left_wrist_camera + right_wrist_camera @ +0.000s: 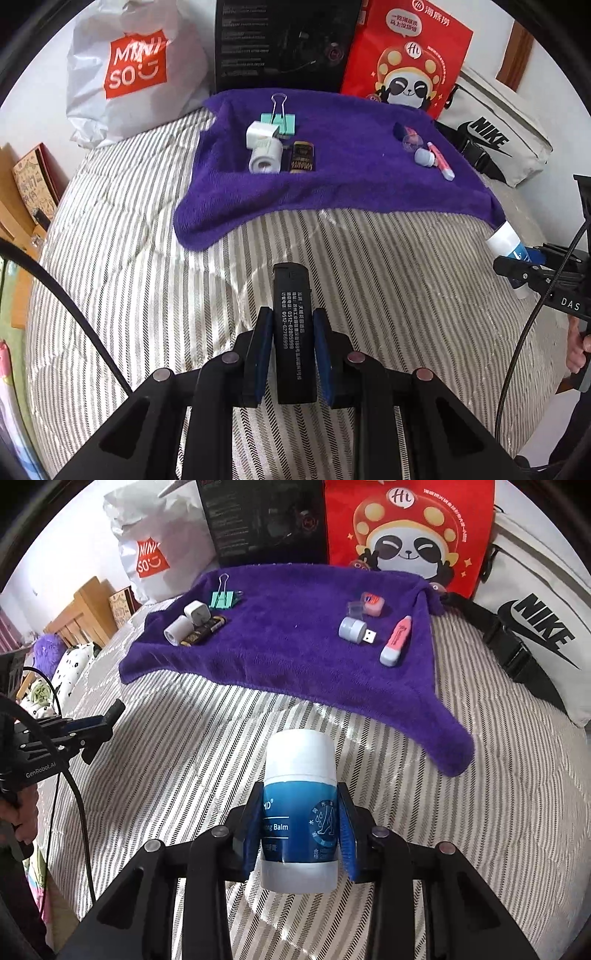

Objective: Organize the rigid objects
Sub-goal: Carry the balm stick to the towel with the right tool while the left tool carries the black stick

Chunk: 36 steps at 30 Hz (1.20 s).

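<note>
Black rectangular printed lighter (293,332) clenched in left tool (293,325), above striped bed (406,295). White-capped blue balm stick (300,808) clamped in right tool (301,812).

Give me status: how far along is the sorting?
Done: two clusters already sit on the purple towel, one by the binder clip, one by the pink eraser pen. In hand: left gripper holds the black lighter; right gripper holds the balm stick. Left: placing both.
</note>
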Available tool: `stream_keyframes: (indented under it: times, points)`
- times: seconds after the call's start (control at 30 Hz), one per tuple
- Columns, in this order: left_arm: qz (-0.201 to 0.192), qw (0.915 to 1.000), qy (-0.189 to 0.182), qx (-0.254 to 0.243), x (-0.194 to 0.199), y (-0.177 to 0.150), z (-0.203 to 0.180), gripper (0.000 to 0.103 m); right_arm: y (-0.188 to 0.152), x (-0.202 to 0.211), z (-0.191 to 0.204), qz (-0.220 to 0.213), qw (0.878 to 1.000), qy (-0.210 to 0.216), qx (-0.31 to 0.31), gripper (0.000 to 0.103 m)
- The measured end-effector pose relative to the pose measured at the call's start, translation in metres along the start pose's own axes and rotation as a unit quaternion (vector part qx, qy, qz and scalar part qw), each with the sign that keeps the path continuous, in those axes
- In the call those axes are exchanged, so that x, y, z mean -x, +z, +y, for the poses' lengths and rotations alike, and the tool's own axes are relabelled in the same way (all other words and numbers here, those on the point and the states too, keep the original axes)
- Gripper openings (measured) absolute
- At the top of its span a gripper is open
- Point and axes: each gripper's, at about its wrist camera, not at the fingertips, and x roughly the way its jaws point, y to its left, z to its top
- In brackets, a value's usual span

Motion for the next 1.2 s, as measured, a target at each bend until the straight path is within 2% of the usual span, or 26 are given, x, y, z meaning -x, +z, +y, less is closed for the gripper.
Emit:
stream_keyframes:
  times: [0.37, 0.67, 0.9, 1.2]
  points:
    - [-0.017, 0.9998, -0.005, -0.009, 0.012, 0.031, -0.006, 0.021, 0.018, 0.014, -0.013, -0.014, 1.0, 0.015, -0.016, 0.036]
    - [-0.027, 0.9993, -0.002, -0.024, 0.009, 0.063, -0.011, 0.021, 0.05, 0.014, -0.022, -0.031, 0.999, 0.015, -0.012, 0.036]
    - [-0.024, 0.9994, -0.009, -0.024, -0.005, 0.083, -0.01, 0.021, 0.089, -0.007, -0.029, -0.024, 0.999, 0.004, 0.03, 0.036]
    - [-0.023, 0.9995, -0.015, -0.017, -0.018, 0.104, -0.005, 0.021, 0.125, -0.05, -0.025, 0.012, 0.998, 0.009, 0.069, 0.036]
